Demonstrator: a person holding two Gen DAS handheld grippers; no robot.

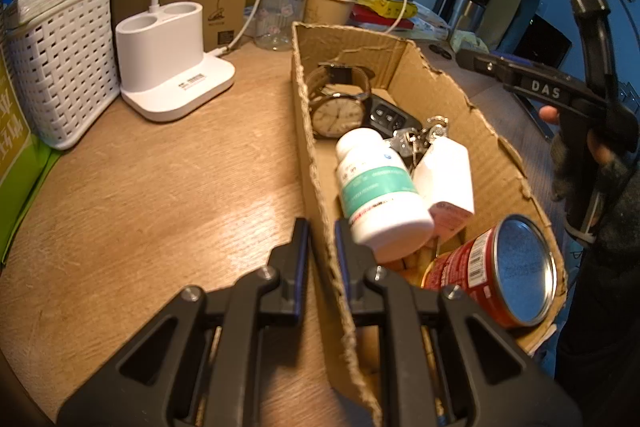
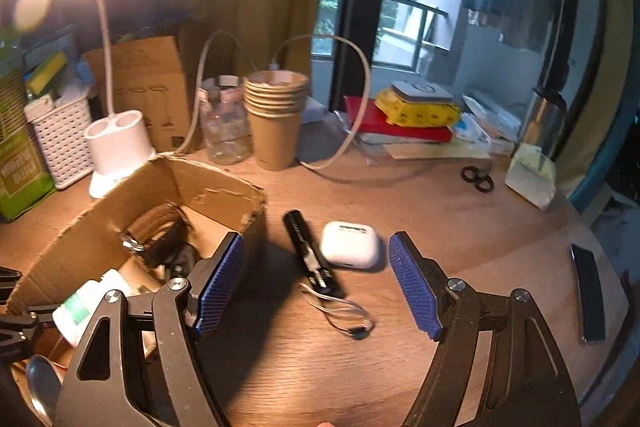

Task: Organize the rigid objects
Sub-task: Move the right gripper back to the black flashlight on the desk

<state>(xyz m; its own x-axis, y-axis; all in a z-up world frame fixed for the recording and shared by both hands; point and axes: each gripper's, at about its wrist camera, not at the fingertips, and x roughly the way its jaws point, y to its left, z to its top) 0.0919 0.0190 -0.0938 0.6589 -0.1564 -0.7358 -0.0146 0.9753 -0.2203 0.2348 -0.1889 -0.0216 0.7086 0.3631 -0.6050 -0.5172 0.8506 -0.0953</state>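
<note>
Through the left wrist camera I see my left claw [image 1: 322, 239] pinched on the near-left wall of the cardboard box [image 1: 310, 147], holding it steady on the tabletop [image 1: 160, 187]. Inside I count one wristwatch [image 1: 338, 111], one car key fob [image 1: 390, 117] with a bunch of keys, two white pill bottles [image 1: 380, 191], and one red tin can [image 1: 492, 271] lying on its side. The bottles look light, smooth and likely to roll; the can I judge heavier and stiff. The right claw [image 1: 520, 75] shows at the far right edge, held in a gloved hand [image 1: 580, 163].

Through the right wrist camera, my right claw [image 2: 316, 281] stands wide apart with nothing between its blue pads [image 2: 222, 283]. It hovers over two loose things just right of the box: one black flashlight [image 2: 310, 253] with a thin cord, and one white earbud case [image 2: 350, 243], lying just beside each other. The flashlight I judge stiff, slim and prone to roll; I would grip it across the barrel's middle. The case looks glossy, rounded and slippery, so I would squeeze its flat sides. One dark flat strip [image 2: 588, 295] lies far right; I cannot tell what it is.
</note>
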